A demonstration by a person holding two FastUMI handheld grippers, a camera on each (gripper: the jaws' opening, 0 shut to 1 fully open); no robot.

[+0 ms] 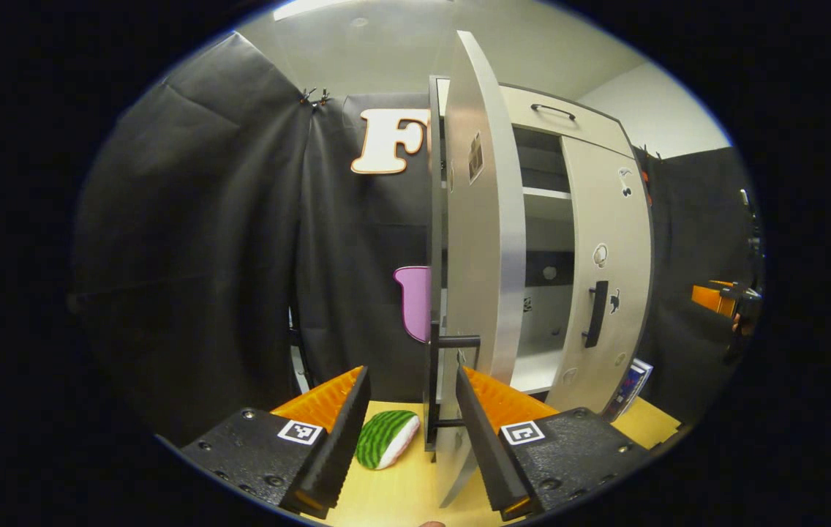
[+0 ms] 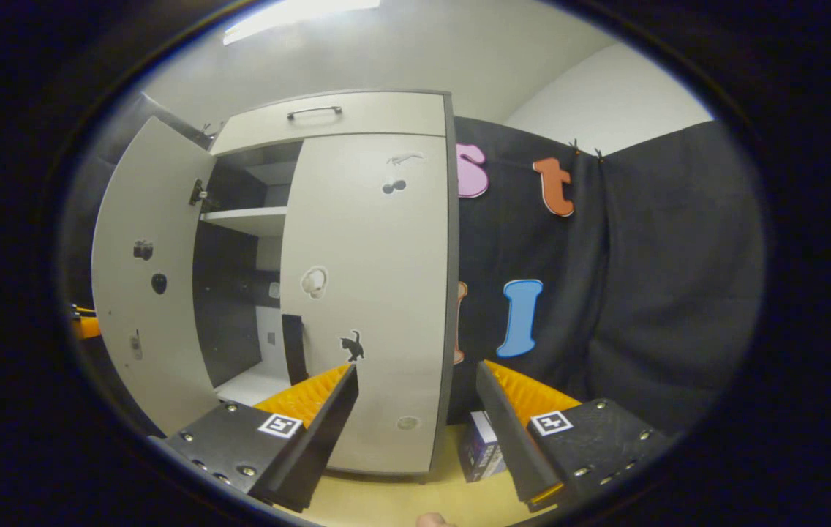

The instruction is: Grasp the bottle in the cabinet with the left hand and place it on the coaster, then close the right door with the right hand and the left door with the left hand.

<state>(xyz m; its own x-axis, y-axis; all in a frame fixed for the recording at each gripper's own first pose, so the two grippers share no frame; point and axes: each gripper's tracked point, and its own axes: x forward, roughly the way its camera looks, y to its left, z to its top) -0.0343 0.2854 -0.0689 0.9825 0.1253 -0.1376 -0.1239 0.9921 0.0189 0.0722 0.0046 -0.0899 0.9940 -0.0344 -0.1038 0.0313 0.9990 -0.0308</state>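
The right door (image 2: 368, 293) looks closed, so I judge the left door (image 1: 481, 241) is the step in hand. It stands ajar at twelve o'clock from the left gripper (image 1: 412, 410), whose fingers are apart and empty; next, push it shut. The right gripper (image 2: 415, 410) hangs with fingers apart. I cannot spot the bottle.

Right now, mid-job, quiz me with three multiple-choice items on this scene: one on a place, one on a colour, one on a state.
1. Where does the watermelon-slice toy lie?
A. on the table left of the open left door
B. on the cabinet shelf
C. in the right tongs

2. The right door handle is:
A. red
B. black
C. white

3. The right door is:
A. wide open
B. removed
C. closed

A: it rests on the tabletop beside the door edge.
B: a dark bar against the pale door.
C: it sits flush with the cabinet frame.
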